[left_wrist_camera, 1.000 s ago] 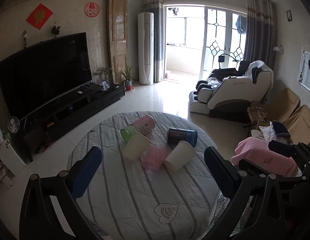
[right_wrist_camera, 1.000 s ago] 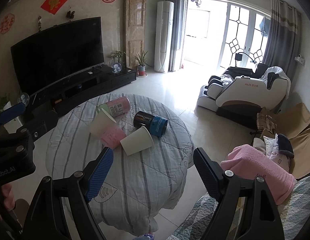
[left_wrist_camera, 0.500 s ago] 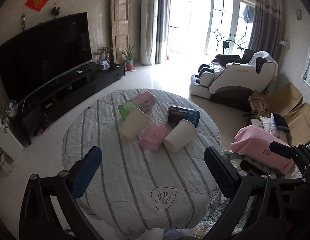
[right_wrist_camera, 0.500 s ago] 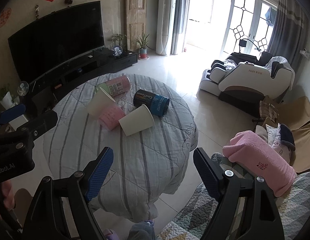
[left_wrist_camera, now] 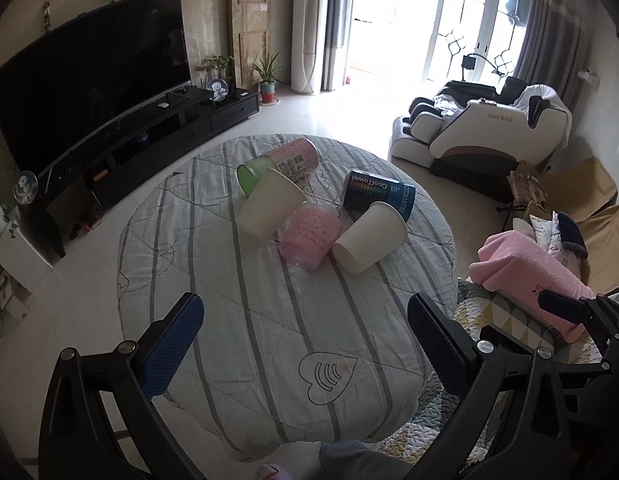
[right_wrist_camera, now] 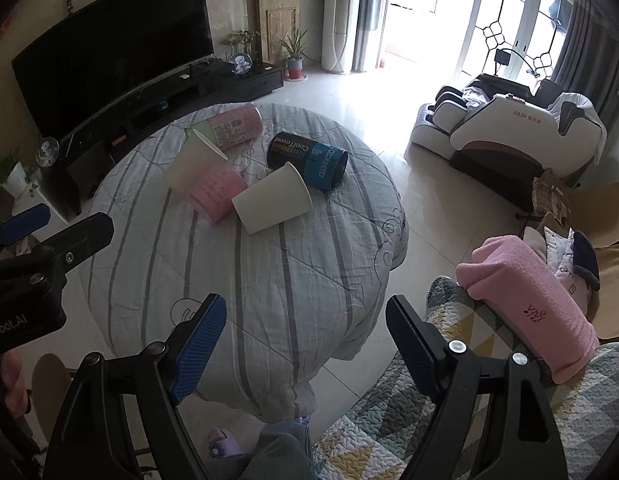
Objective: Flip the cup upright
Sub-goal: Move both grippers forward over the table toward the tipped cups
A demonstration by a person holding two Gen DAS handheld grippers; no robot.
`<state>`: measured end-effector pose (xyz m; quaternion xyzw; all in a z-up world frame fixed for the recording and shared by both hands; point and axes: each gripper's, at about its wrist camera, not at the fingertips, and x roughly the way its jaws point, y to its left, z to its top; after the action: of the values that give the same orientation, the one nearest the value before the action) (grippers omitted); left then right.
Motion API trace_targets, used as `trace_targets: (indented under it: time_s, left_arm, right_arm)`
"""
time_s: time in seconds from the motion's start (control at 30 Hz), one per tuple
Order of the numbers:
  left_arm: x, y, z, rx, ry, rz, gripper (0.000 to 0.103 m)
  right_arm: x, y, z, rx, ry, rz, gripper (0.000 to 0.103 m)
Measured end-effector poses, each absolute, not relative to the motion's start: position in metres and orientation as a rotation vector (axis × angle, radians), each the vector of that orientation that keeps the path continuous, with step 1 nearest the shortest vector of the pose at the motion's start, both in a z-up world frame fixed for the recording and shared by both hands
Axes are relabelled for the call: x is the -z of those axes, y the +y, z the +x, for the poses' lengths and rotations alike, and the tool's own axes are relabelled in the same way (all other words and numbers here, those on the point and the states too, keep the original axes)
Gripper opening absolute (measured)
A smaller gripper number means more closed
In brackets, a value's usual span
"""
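Observation:
Several cups lie on their sides in a cluster on a round table with a striped grey cloth [left_wrist_camera: 269,340] [right_wrist_camera: 277,280]. Two are white paper cups [left_wrist_camera: 369,238] [left_wrist_camera: 269,208], one is translucent pink [left_wrist_camera: 309,236], one is pink with a green rim [left_wrist_camera: 285,162], one is dark blue [left_wrist_camera: 379,194]. The nearest white cup [right_wrist_camera: 271,202] and the blue cup [right_wrist_camera: 309,160] show in the right wrist view too. My left gripper [left_wrist_camera: 305,344] is open and empty above the table's near part. My right gripper [right_wrist_camera: 305,340] is open and empty over the table's near right edge.
A TV on a black stand [left_wrist_camera: 109,92] is at the left. A massage chair [left_wrist_camera: 489,128] stands at the far right. A pink towel [right_wrist_camera: 525,304] lies on a quilted seat at the right. The left gripper's body [right_wrist_camera: 29,280] shows at the right view's left edge.
Both cameras have tilted downward and risen, so the table and cups sit lower and more fully in view. The cups have not moved. Both grippers stay open.

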<state>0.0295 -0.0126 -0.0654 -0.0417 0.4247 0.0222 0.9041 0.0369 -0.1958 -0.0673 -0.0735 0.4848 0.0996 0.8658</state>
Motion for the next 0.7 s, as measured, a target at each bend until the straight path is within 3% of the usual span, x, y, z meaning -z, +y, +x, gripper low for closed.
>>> trace_targets:
  time_s: [0.7]
  left_arm:
    - [0.084, -0.022, 0.072, -0.165, 1.003, -0.126, 0.103]
  right_arm:
    - [0.108, -0.207, 0.106, -0.318, 1.190, -0.123, 0.083]
